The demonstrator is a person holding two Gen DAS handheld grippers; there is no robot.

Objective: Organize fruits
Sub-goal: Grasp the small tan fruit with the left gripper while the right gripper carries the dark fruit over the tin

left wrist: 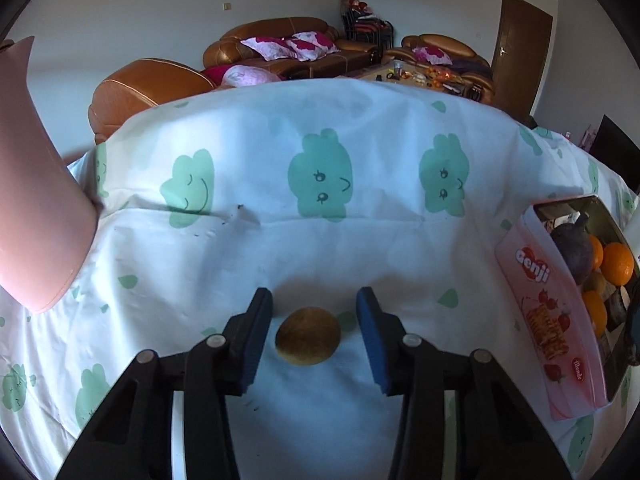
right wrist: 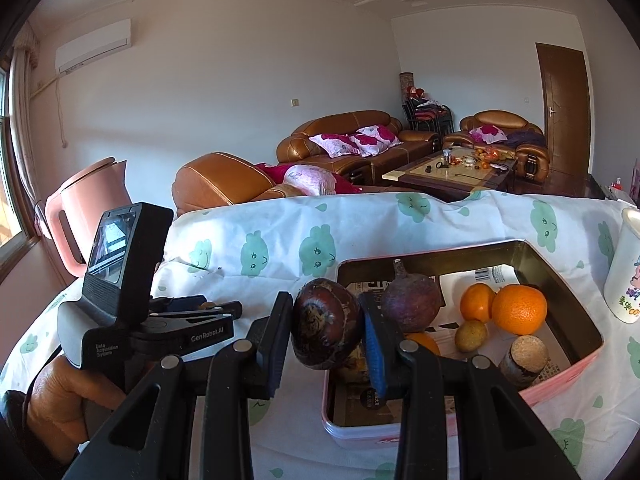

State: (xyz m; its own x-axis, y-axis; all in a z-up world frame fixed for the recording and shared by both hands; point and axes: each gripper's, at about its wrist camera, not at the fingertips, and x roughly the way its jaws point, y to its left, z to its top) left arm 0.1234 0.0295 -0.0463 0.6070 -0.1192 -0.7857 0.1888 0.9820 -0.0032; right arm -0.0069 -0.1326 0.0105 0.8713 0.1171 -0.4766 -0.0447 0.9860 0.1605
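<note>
My left gripper (left wrist: 314,312) is open, its jaws on either side of a round yellow-brown fruit (left wrist: 308,336) lying on the tablecloth, without touching it. My right gripper (right wrist: 325,320) is shut on a dark purple-brown fruit (right wrist: 325,322), held over the near left edge of the pink tin box (right wrist: 560,384). The box holds a dark purple root-like fruit (right wrist: 410,306), oranges (right wrist: 519,309), a small yellow-green fruit (right wrist: 471,335) and a cork-topped item (right wrist: 524,356). The box also shows at the right of the left wrist view (left wrist: 532,292).
A pink kettle (right wrist: 90,216) stands at the table's left, close to my left gripper (left wrist: 36,200). A white printed cup (right wrist: 626,272) stands right of the box. The table wears a white cloth with green clouds (left wrist: 320,120). Sofas lie beyond its far edge.
</note>
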